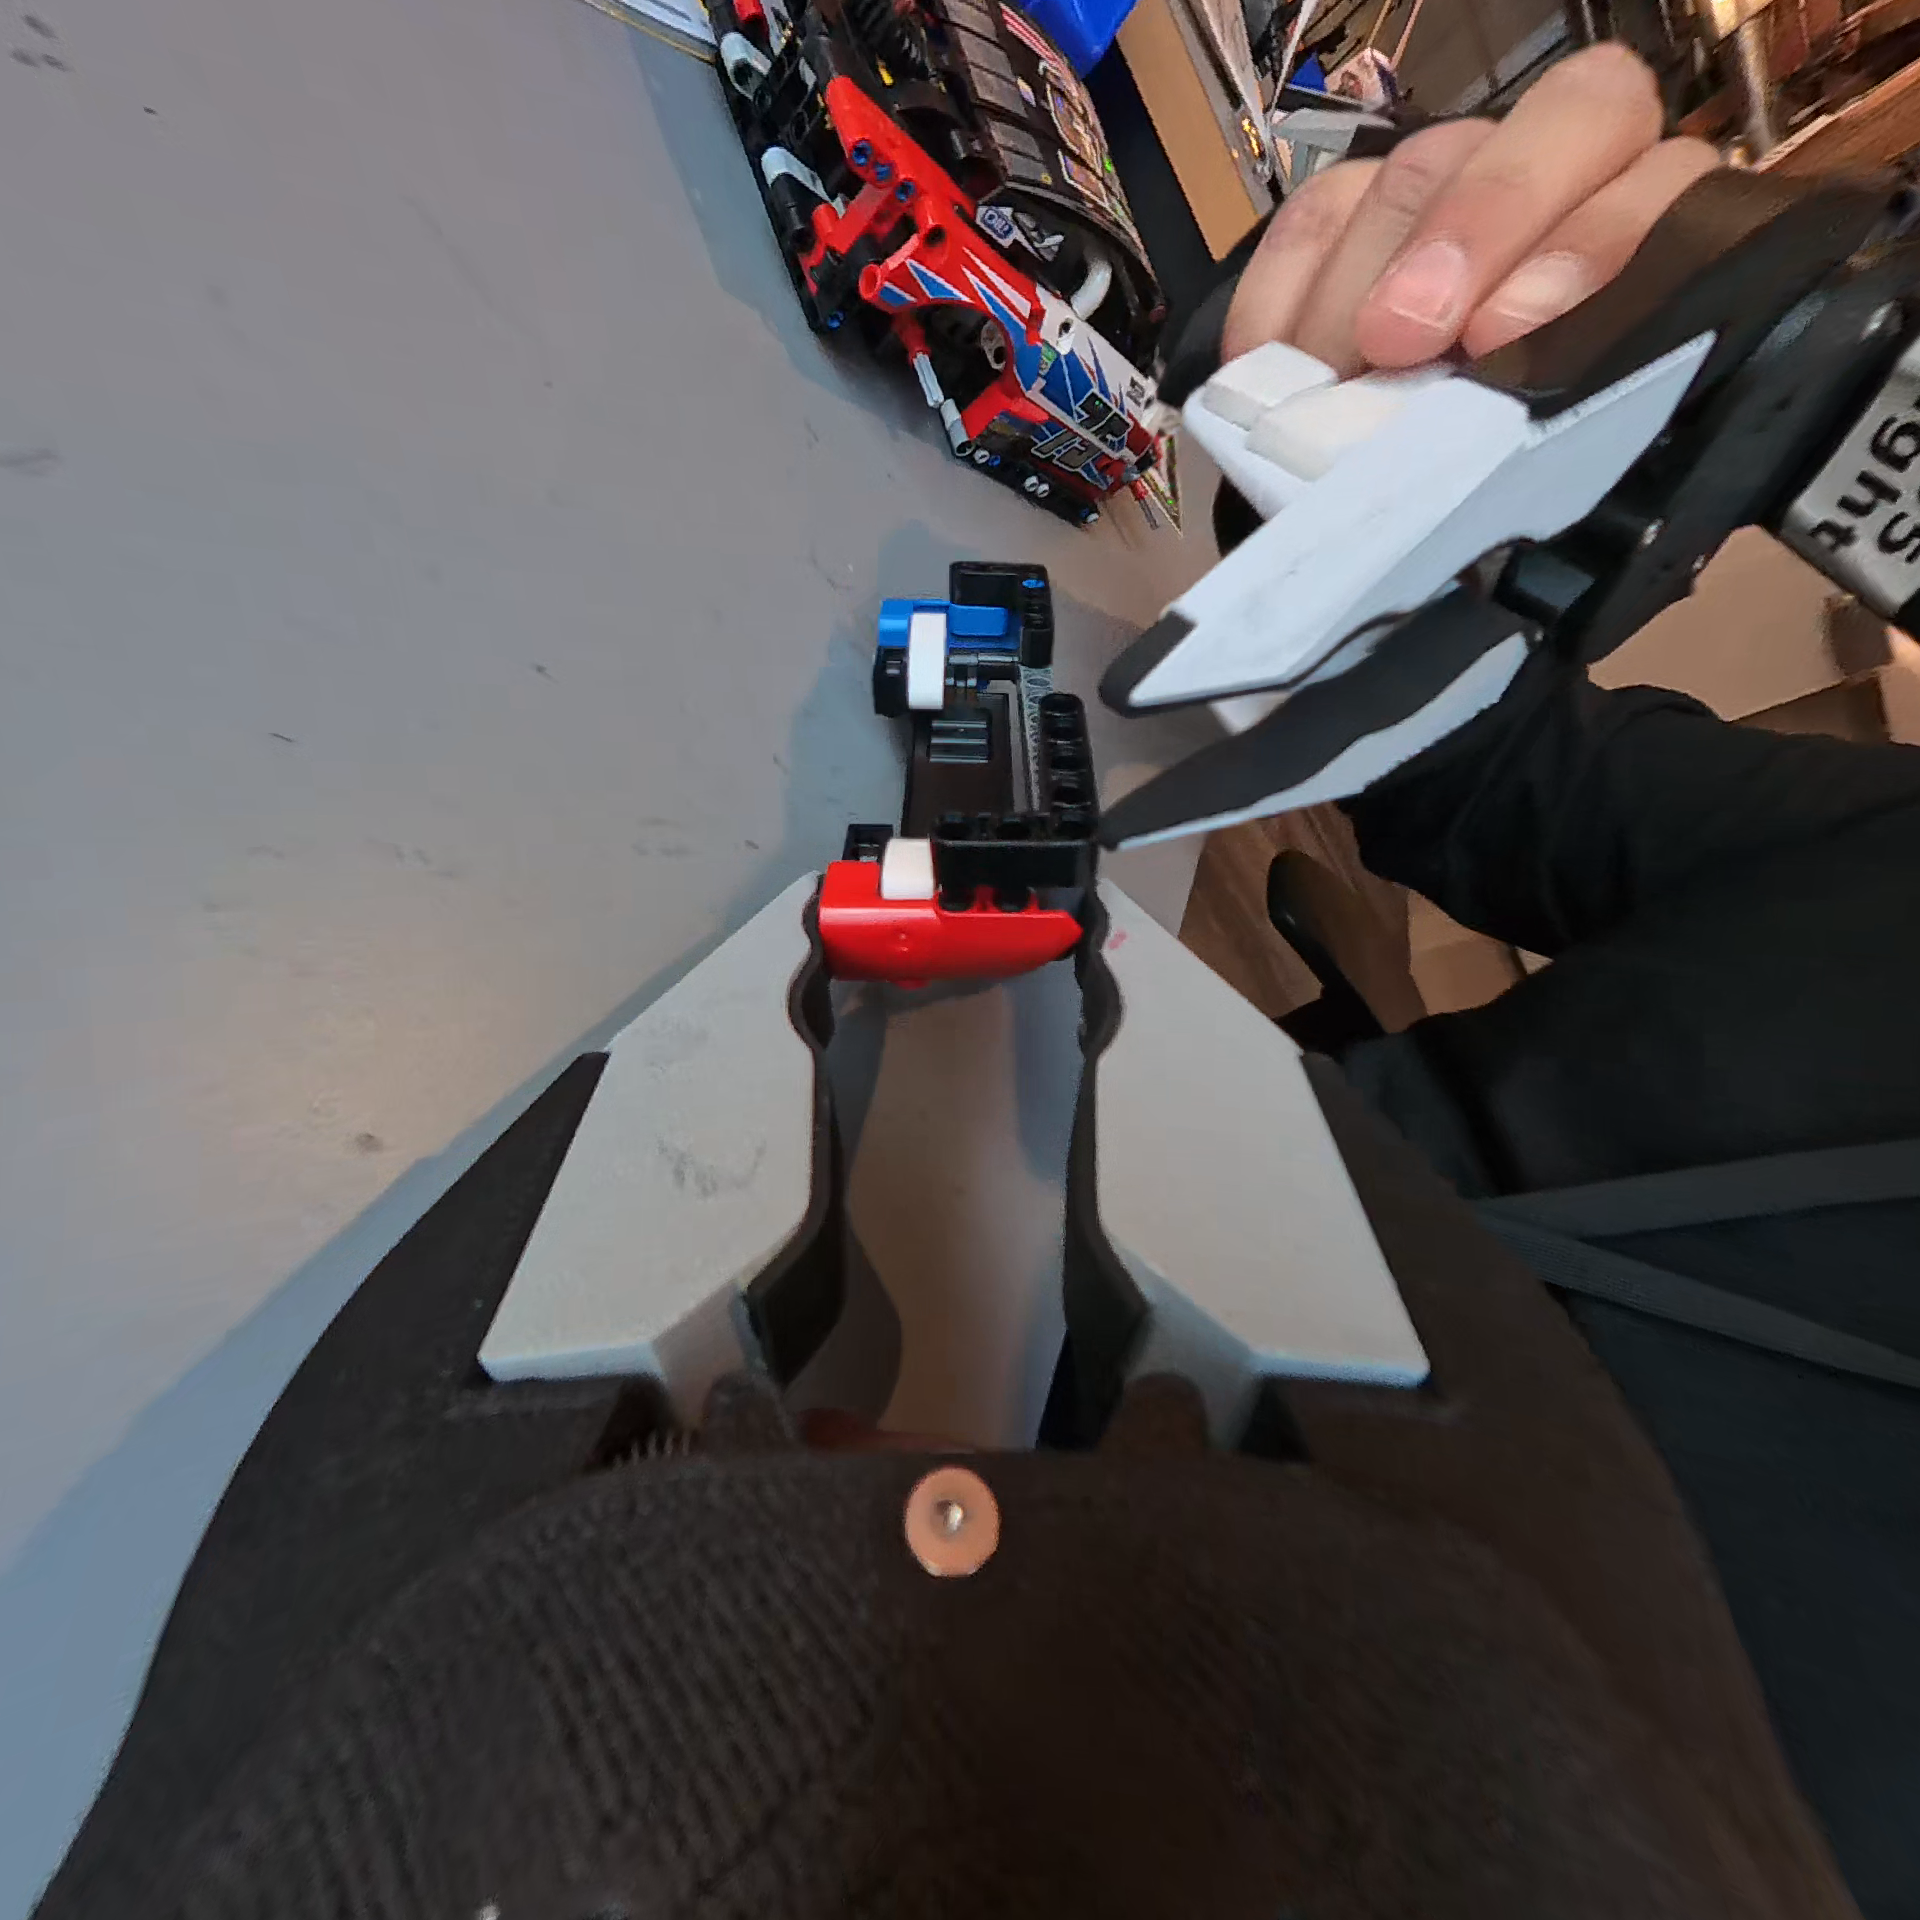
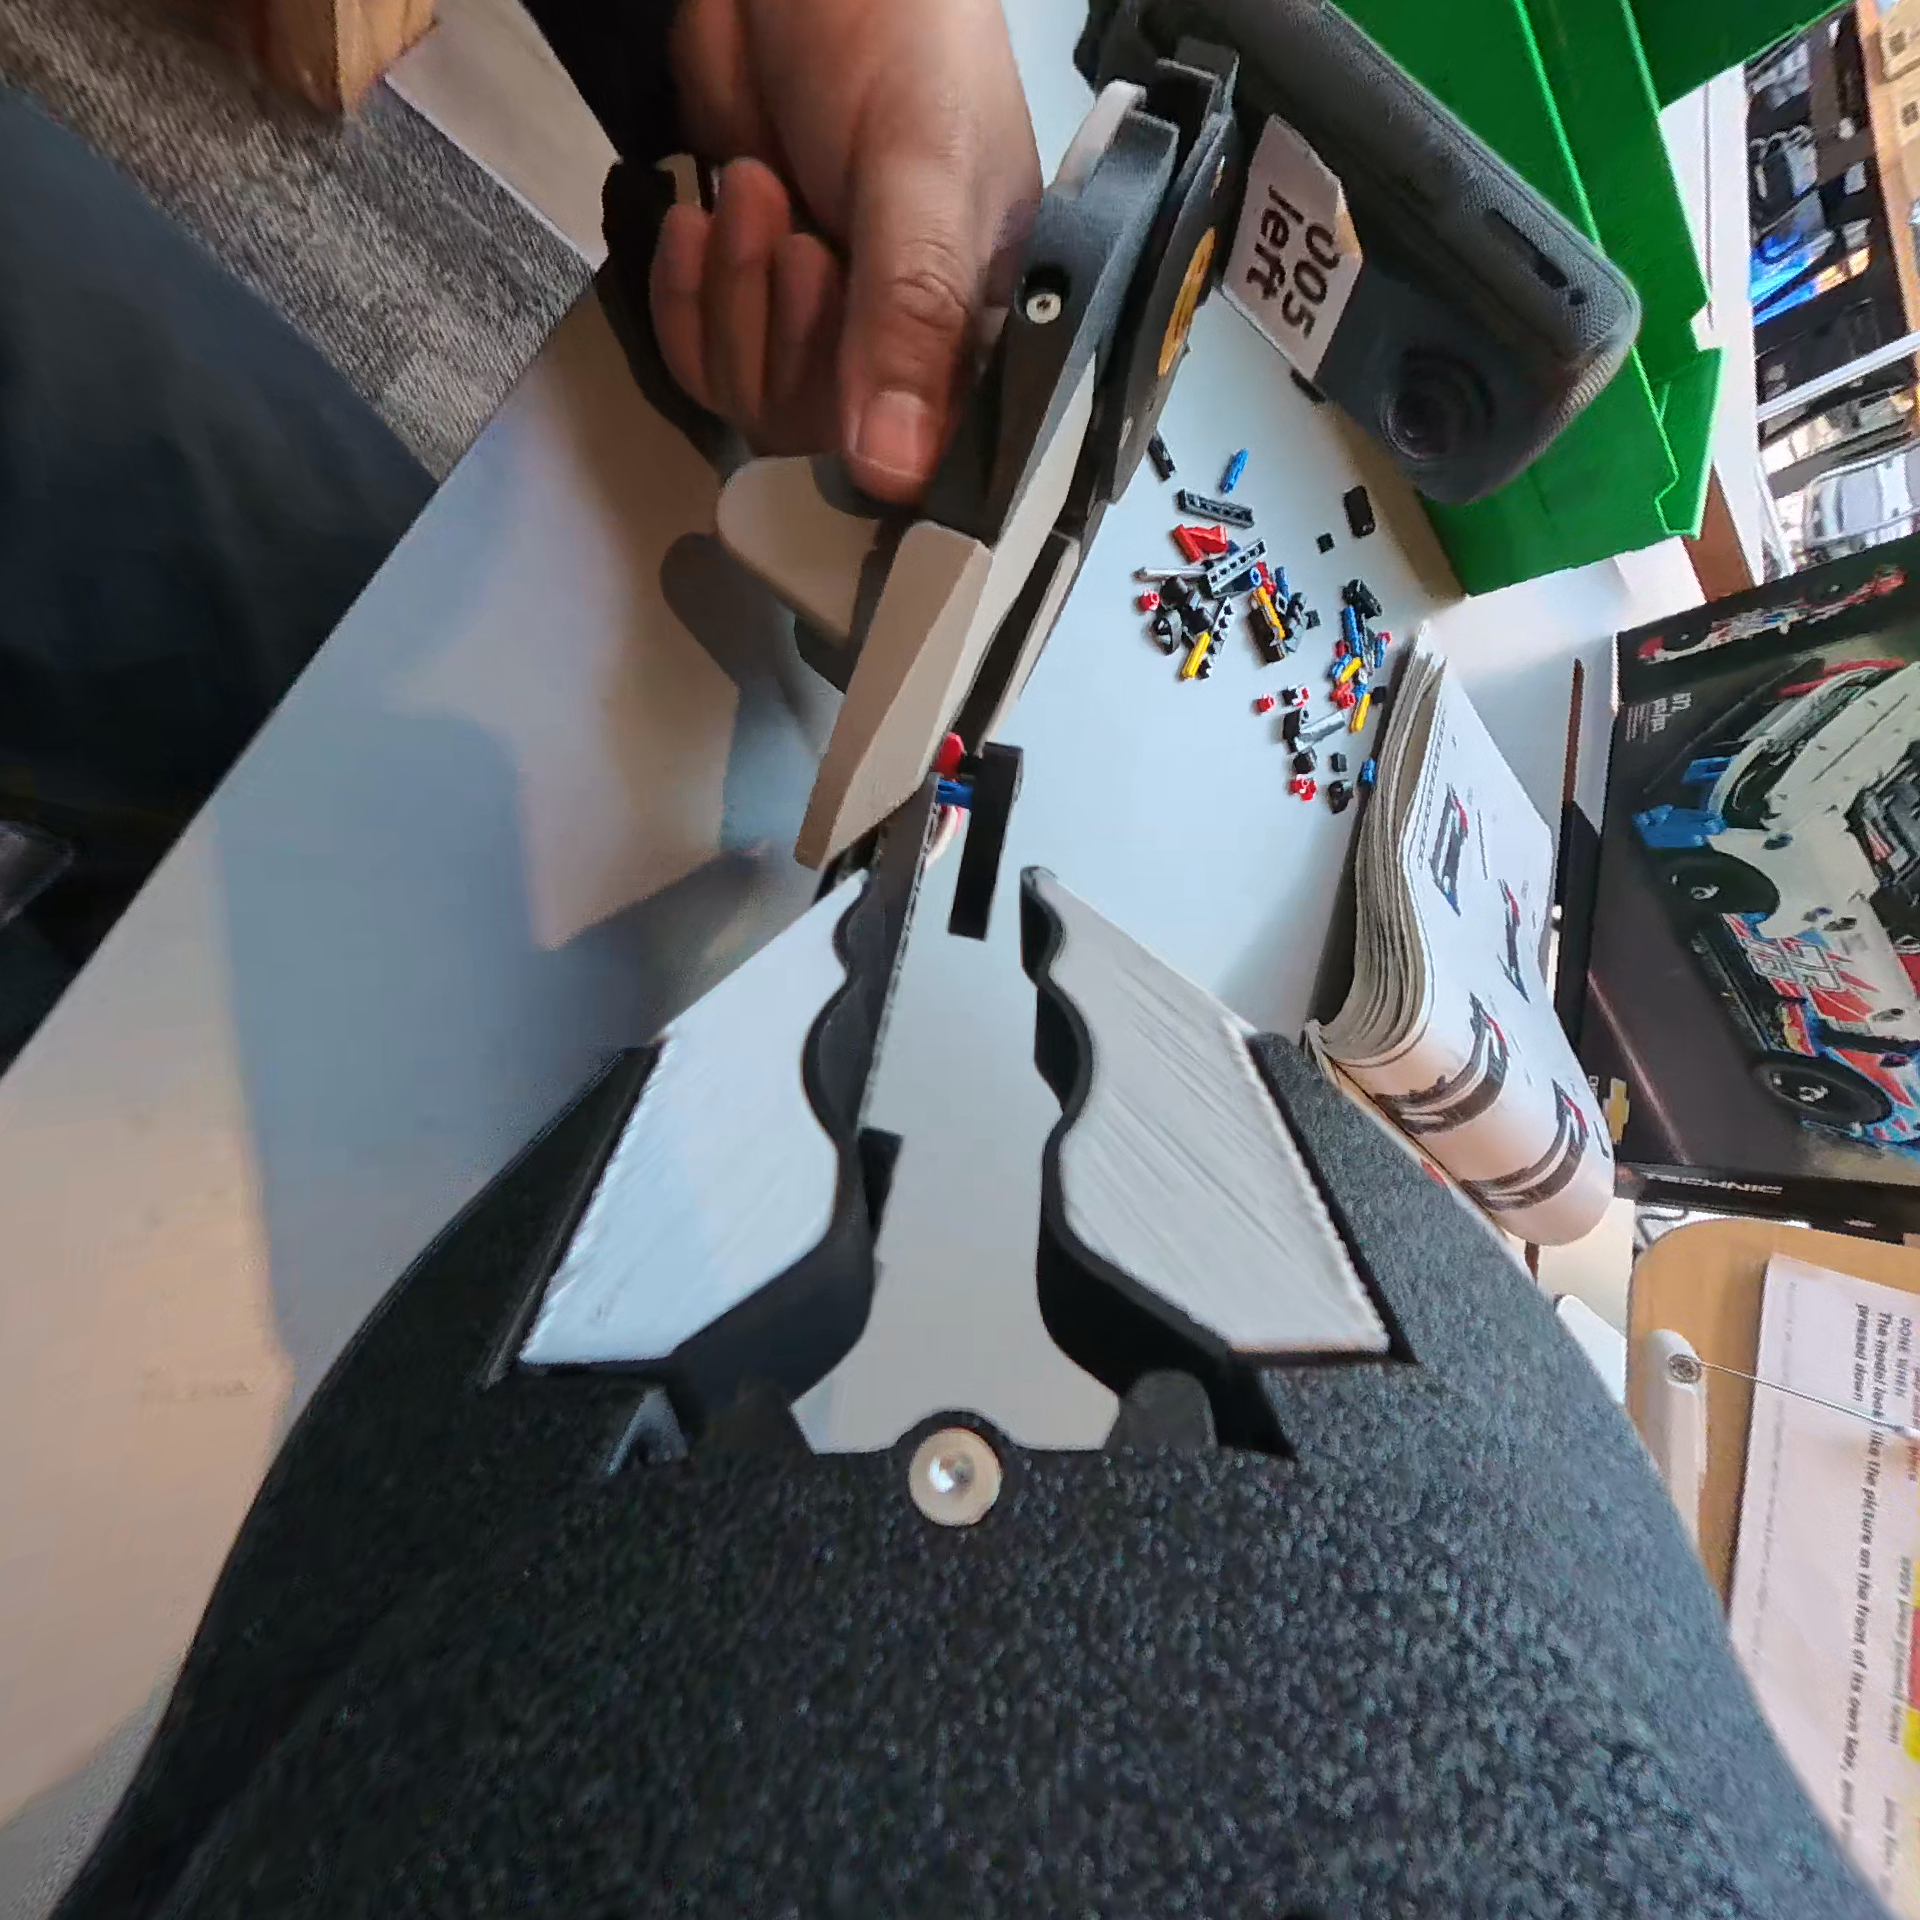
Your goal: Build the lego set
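A white lettered label [image 2: 1288, 255] sat on the left gripper [image 1: 948, 925], and another [image 1: 1860, 520] on the right gripper [image 2: 940, 894]. The set box [image 2: 1766, 935] past the table's edge [image 2: 1538, 665] bore branding and numbers.

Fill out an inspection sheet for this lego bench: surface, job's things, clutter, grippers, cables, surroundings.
Surface: pale grey table, lightly scuffed.
Job's things: small black sub-assembly with red, blue and white parts, held off the table; part-built red car model lies farther back; loose pieces scattered; thick instruction booklet beside them.
Clutter: lego box next to the booklet.
Grippers: left gripper shut on the sub-assembly's red end; right gripper open, one finger alongside the sub-assembly's black edge.
Cables: nothing seen.
Surroundings: green bins behind the table; printed sheet on a wooden surface.
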{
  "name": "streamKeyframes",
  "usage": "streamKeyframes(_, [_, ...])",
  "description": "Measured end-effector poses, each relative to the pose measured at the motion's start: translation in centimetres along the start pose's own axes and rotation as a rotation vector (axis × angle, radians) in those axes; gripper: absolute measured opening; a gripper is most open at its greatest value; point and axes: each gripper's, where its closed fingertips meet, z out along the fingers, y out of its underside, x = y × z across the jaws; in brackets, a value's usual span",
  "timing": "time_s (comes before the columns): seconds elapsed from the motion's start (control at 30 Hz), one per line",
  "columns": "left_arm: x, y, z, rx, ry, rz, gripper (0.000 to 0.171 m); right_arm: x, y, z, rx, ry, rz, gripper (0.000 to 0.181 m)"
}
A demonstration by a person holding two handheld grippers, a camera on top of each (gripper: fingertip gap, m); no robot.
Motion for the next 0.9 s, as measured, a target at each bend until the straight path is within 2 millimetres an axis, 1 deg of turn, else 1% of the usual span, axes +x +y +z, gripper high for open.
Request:
streamKeyframes(0.07, [0.1,0.1,0.0,-0.007,0.019,-0.013,0.044,0.6,0.4,-0.1,-0.020,0.009,0.020,0.026])
streamKeyframes(0.13, [0.1,-0.1,-0.1,0.000,0.030,-0.028,0.044,0.3,0.4,0.1,-0.027,-0.003,0.035,0.030])
streamKeyframes(0.2, [0.0,-0.3,-0.1,0.009,0.034,-0.045,0.044,-0.1,0.6,0.6,-0.053,0.014,0.010,0.030])
streamKeyframes(0.33, [0.1,-0.2,0.0,0.003,0.048,-0.064,0.044,-0.1,0.9,1.5,-0.069,0.053,-0.020,0.031])
streamKeyframes(0.43, [0.2,0.0,0.1,-0.012,0.060,-0.071,0.044,0.0,0.7,1.5,-0.070,0.058,-0.070,0.034])
streamKeyframes(0.53, [0.4,-0.1,0.1,-0.008,0.089,-0.106,0.044,0.0,0.6,1.6,-0.067,0.034,-0.110,0.030])
streamKeyframes(0.63, [0.4,0.2,0.3,-0.028,0.083,-0.098,0.044,-0.3,0.7,1.6,-0.070,-0.012,-0.116,0.030])
streamKeyframes(0.73, [0.6,0.4,0.0,-0.032,0.072,-0.048,0.044,0.1,0.9,1.6,-0.074,-0.012,-0.067,0.028])
streamKeyframes(0.8, [0.4,0.5,-0.3,-0.019,0.026,0.003,0.044,0.0,0.9,1.6,-0.061,-0.018,-0.028,0.027])
streamKeyframes(0.83, [0.0,0.7,-0.6,-0.022,-0.024,0.043,0.045,-0.2,0.9,1.7,-0.055,-0.028,-0.014,0.027])
streamKeyframes(0.87, [-0.8,0.8,-1.0,-0.028,-0.109,0.099,0.045,-0.4,1.1,1.8,-0.054,-0.037,-0.003,0.027])
streamKeyframes(0.9, [-1.9,0.8,-1.8,-0.031,-0.221,0.171,0.051,-0.5,1.4,2.0,-0.061,-0.043,0.008,0.026])
